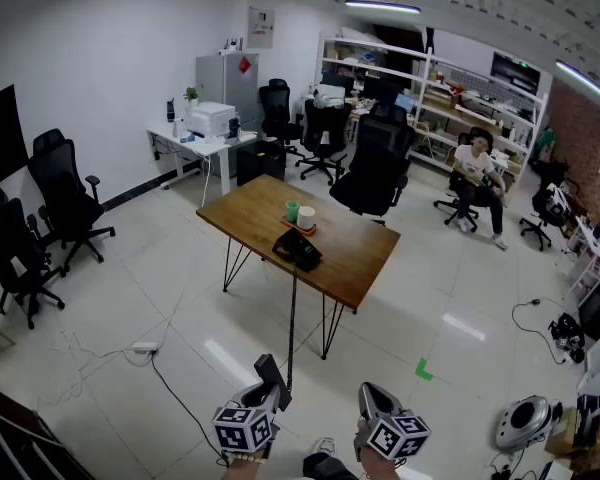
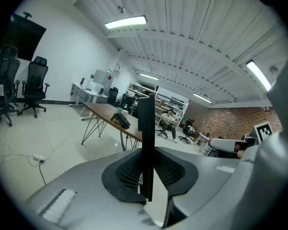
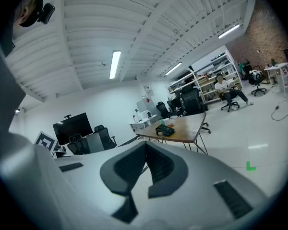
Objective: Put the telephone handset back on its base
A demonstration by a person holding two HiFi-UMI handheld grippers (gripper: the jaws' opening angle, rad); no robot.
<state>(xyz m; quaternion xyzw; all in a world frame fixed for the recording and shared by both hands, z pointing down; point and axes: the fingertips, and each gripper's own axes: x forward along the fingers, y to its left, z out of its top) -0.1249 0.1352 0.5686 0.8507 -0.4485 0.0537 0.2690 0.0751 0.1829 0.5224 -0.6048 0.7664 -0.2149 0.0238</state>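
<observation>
The black telephone base (image 1: 298,249) sits on the wooden table (image 1: 365,260), far ahead of both grippers. My left gripper (image 1: 270,392) is low at the bottom of the head view, shut on the black handset (image 1: 272,374). The handset stands upright between the pads as a narrow black bar (image 2: 145,138). Its thin cord (image 1: 292,318) runs from the handset up to the table's edge. The base (image 2: 121,120) also shows small in the left gripper view. My right gripper (image 1: 373,400) is beside the left one, shut and empty; its view shows the base (image 3: 164,130) on the table.
A green cup (image 1: 291,210) and a white cup (image 1: 306,216) stand behind the base. Black office chairs (image 1: 375,168) ring the table's far side and the left wall (image 1: 65,198). A power strip (image 1: 143,347) with cables lies on the floor. A person (image 1: 476,173) sits at the back right.
</observation>
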